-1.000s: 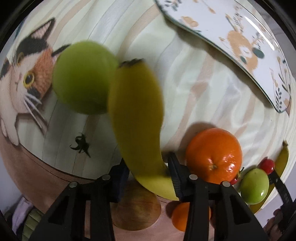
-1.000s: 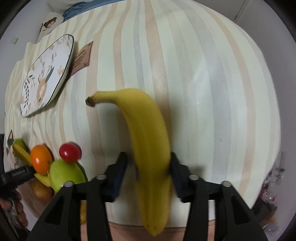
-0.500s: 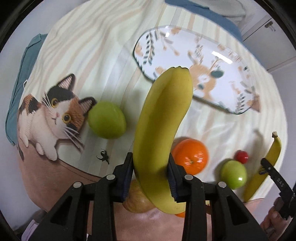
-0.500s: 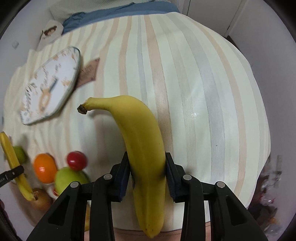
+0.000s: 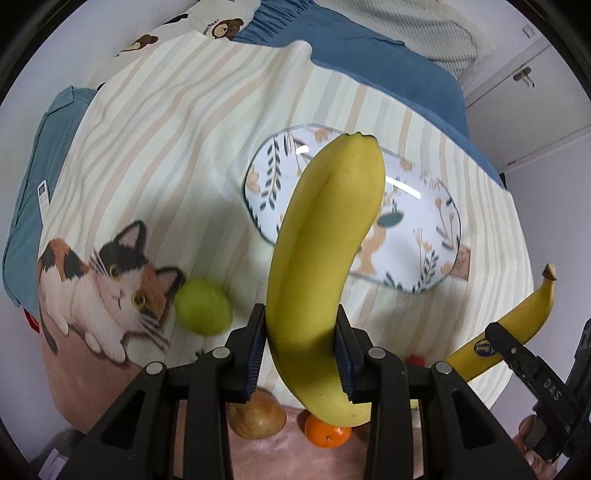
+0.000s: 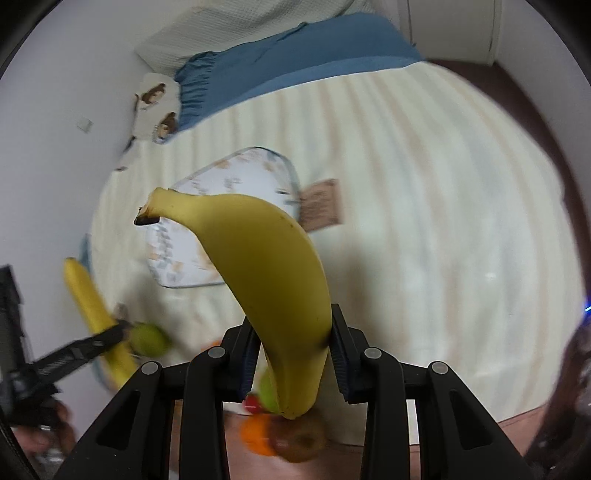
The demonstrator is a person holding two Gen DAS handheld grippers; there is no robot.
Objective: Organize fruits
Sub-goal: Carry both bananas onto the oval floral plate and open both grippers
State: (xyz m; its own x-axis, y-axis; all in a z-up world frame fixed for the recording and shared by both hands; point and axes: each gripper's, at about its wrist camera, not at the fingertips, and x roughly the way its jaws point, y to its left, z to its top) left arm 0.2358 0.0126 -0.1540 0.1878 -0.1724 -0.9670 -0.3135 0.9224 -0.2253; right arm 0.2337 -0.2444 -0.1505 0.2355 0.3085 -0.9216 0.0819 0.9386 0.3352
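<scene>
My left gripper (image 5: 301,350) is shut on a yellow banana (image 5: 325,258) and holds it up above the bed, its tip over the floral plate (image 5: 417,236). My right gripper (image 6: 293,354) is shut on a second banana (image 6: 266,266), stem pointing left, also raised; this banana shows at the right of the left wrist view (image 5: 517,328). The plate (image 6: 229,199) lies on the striped blanket. A green apple (image 5: 203,306) lies by the cat print. An orange (image 5: 327,434), a brown fruit (image 5: 256,417) and a red fruit (image 5: 417,360) lie below the grippers.
The striped blanket (image 5: 166,147) covers a bed with a blue sheet (image 5: 369,62) and bear-print pillow (image 5: 207,26) at the back. A white remote (image 5: 43,199) lies at the left edge. Another green fruit (image 6: 147,339) sits near the left gripper in the right wrist view.
Both grippers have lifted their bananas higher off the blanket and tilted toward the plate. The loose fruits have dropped toward the bottom of both views.
</scene>
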